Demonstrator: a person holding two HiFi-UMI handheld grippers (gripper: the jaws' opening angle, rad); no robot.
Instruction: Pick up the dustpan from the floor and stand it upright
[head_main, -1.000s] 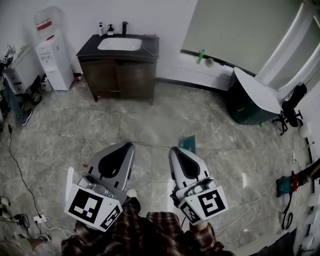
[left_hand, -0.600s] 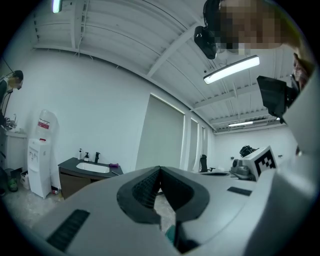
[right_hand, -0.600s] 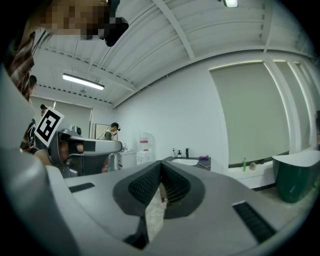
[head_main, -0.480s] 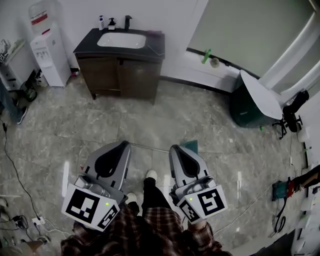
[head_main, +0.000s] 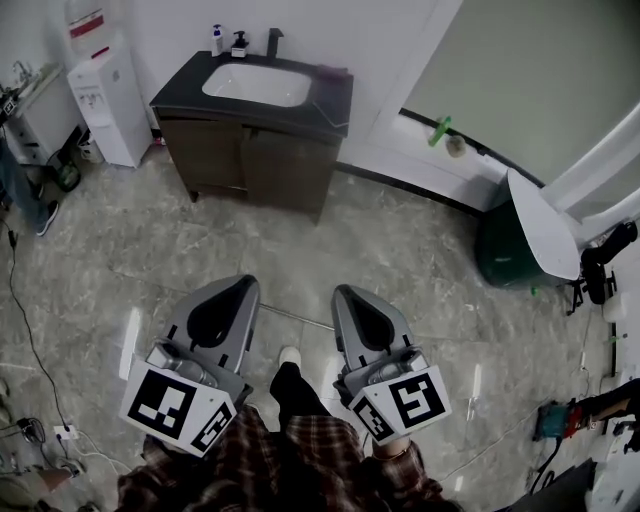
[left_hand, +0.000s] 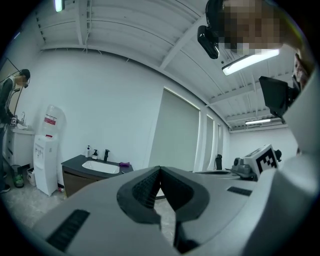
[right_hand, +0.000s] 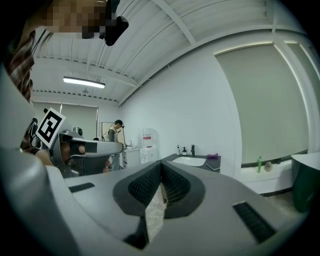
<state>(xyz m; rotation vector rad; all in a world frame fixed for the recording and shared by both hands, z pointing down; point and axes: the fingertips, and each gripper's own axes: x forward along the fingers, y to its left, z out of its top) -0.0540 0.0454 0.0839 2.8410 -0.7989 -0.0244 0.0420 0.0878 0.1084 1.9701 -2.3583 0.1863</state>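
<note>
- Head view: the left tool (head_main: 243, 283) and the right tool (head_main: 346, 292) are held side by side, pointing ahead over the grey stone floor (head_main: 140, 240). A shoe (head_main: 290, 356) of the person holding them shows between them.
- Head view: the dustpan (head_main: 298, 317) shows only as a thin pale rod lying flat on the floor, running across the gap between the two tool tips. I take this for its long handle. The pan end seems to lie behind the right tool and cannot be seen. Neither tool touches it.
- Head view, handling: it is probably light and stiff. The handle looks smooth and round, so it may roll or slip between the pads. The pan end is likely the heavier. Taking the handle well up from the pan should let the pan pivot on the floor as it is raised. A square, firm pinch would stop it twisting.
- Left gripper view: the left tool (left_hand: 160, 170) has its pads meeting at the tip, with nothing between them. Beyond it are a sink cabinet (left_hand: 95, 169) and a water dispenser (left_hand: 46, 150). The dustpan is not in sight here.
- Right gripper view: the right tool (right_hand: 161, 165) is fully closed and empty, with only floor showing through the slit behind the pads. The sink cabinet lies ahead and another person (right_hand: 117, 131) stands far off. The dustpan is again out of sight.
</note>
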